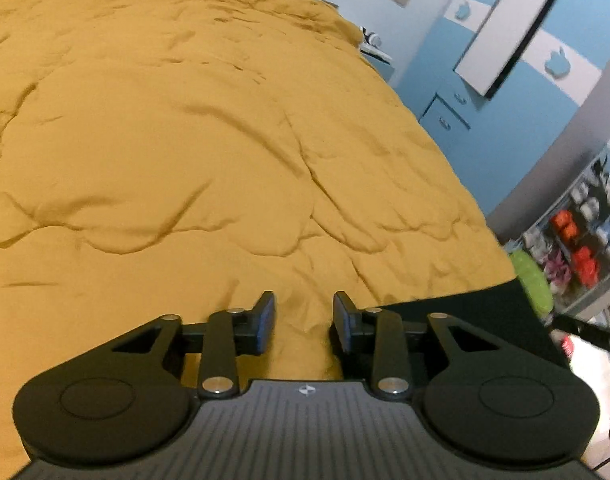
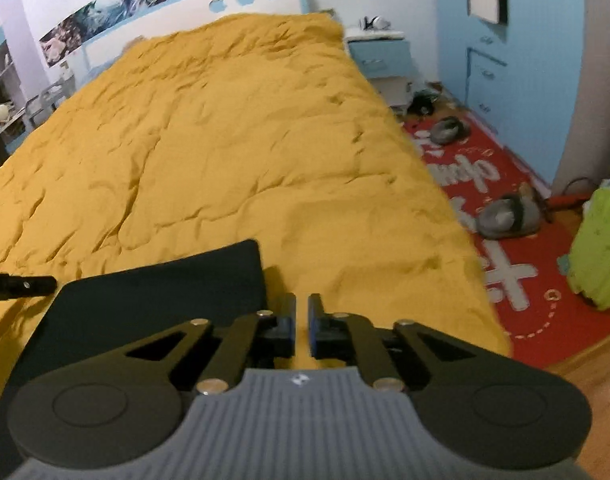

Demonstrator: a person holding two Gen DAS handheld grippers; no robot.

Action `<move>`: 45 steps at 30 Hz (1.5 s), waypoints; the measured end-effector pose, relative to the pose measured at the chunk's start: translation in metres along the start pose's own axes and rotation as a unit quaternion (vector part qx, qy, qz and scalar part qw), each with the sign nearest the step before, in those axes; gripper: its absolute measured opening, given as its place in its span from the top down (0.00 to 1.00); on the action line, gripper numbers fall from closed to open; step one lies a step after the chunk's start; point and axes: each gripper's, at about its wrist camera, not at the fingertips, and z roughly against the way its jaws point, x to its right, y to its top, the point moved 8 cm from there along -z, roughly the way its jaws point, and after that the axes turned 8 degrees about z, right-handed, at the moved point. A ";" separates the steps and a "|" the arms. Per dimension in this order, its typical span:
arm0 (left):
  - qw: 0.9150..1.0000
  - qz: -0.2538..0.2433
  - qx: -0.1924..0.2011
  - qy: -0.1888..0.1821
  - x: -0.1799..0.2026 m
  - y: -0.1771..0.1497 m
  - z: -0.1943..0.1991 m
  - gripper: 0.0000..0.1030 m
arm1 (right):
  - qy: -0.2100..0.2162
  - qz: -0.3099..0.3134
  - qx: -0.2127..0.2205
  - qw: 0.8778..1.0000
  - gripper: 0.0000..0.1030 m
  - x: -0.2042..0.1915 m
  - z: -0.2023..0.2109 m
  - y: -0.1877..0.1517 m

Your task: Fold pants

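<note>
Because the pants (image 2: pixel 161 292) lie as a flat, dark, squared-off panel on the mustard bedspread (image 2: pixel 225 152), I judge them soft, light and limp, best pinched at a corner or along an edge. They sit just left of my right gripper (image 2: pixel 301 326), whose jaws are nearly pressed together on nothing. My left gripper (image 1: pixel 303 322) is partly spread and empty, with the pants at its right. Beyond the bed are a red rug (image 2: pixel 537 280) and blue cupboards (image 2: pixel 501 92).
</note>
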 end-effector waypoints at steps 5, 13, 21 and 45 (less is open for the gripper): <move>0.997 0.040 -0.044 -0.058 0.005 -0.014 0.030 0.54 | 0.059 -0.068 0.003 0.996 0.52 0.008 0.039 -0.003; 0.974 0.138 -0.113 -0.140 -0.001 -0.052 0.050 0.33 | 0.160 -0.163 -0.048 0.972 0.31 0.005 0.068 -0.032; 0.982 0.113 -0.120 -0.096 -0.005 -0.069 0.030 0.31 | 0.197 -0.231 -0.071 0.950 0.31 0.010 0.051 -0.063; 0.967 0.139 -0.135 -0.164 -0.003 -0.075 -0.009 0.35 | 0.273 -0.284 -0.090 0.915 0.34 0.008 -0.022 -0.067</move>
